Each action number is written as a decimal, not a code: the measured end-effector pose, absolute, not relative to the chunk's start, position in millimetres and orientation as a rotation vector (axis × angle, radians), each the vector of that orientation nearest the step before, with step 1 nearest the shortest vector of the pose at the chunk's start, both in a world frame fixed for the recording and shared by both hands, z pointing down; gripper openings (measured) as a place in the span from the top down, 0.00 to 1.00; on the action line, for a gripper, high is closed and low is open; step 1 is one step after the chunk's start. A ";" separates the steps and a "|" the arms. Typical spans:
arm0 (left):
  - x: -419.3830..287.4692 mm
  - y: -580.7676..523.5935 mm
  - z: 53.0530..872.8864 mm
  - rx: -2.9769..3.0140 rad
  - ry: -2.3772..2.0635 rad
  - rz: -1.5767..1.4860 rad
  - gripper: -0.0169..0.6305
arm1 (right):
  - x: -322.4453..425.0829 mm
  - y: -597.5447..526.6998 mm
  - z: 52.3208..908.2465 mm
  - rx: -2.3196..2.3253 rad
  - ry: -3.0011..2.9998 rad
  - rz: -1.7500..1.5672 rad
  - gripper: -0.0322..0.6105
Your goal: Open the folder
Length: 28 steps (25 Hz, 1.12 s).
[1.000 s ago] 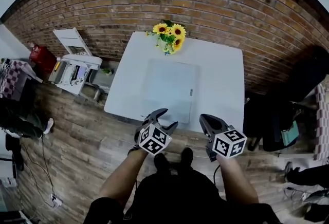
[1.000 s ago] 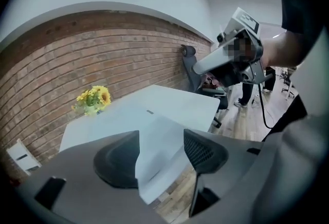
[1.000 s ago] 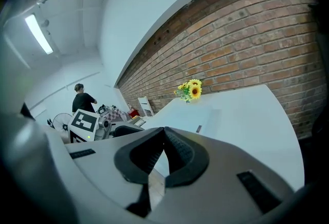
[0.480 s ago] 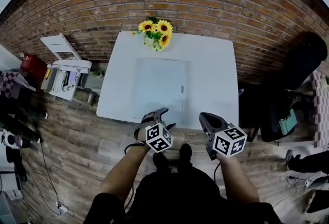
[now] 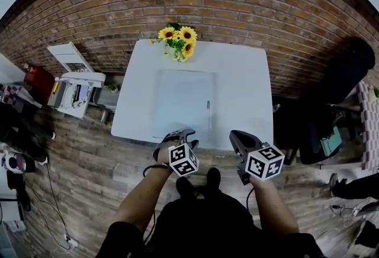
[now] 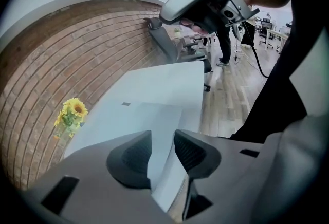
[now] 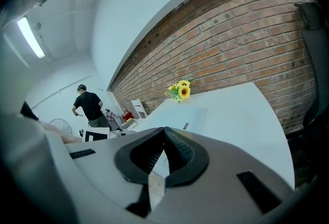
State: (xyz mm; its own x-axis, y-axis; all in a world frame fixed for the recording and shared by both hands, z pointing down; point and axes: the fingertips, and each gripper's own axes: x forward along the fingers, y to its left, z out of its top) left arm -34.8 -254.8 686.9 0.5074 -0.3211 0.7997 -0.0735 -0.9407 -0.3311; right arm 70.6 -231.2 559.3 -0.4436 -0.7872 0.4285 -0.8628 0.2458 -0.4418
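Note:
A pale blue-grey folder [image 5: 183, 100] lies flat and closed in the middle of the white table [image 5: 249, 91]. My left gripper [image 5: 180, 135] hovers at the table's near edge, pointing down at the folder's near side. Its jaws have just been closing and stand partly apart. In the left gripper view the folder [image 6: 149, 115] runs down into the gap of the left gripper [image 6: 163, 138], with no pad pressing on it. My right gripper [image 5: 237, 139] hangs just off the near edge, to the folder's right. Seen in its own view, the right gripper [image 7: 164, 131] is shut on nothing.
A vase of sunflowers [image 5: 177, 41] stands at the table's far edge, against the brick wall. A white cart [image 5: 74, 82] sits left of the table and a black chair [image 5: 349, 73] to its right. A person [image 7: 88, 107] stands far off.
My left gripper has dropped and rolled toward the table's near edge, and its jaws have narrowed. The right gripper has barely shifted.

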 end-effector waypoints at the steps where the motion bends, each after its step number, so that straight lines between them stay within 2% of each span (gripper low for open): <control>1: -34.2 -253.1 685.1 -2.498 0.333 -1.399 0.76 | 70.7 -231.2 559.6 1.585 -2.385 0.970 0.93; 4: -31.9 -251.4 675.7 -2.497 0.353 -1.369 0.85 | 70.4 -231.4 559.2 1.578 -2.392 0.968 0.93; 9: -34.0 -255.7 656.6 -2.501 0.417 -1.312 0.92 | 65.3 -234.8 556.0 1.553 -2.411 0.957 0.93; 18: -36.2 -272.7 598.7 -2.648 0.630 -1.092 0.92 | 55.2 -243.1 550.4 1.508 -2.434 0.938 0.93; 28: -72.0 -294.8 545.8 -2.826 0.975 -0.818 0.94 | 44.1 -268.0 539.4 1.463 -2.480 0.894 0.93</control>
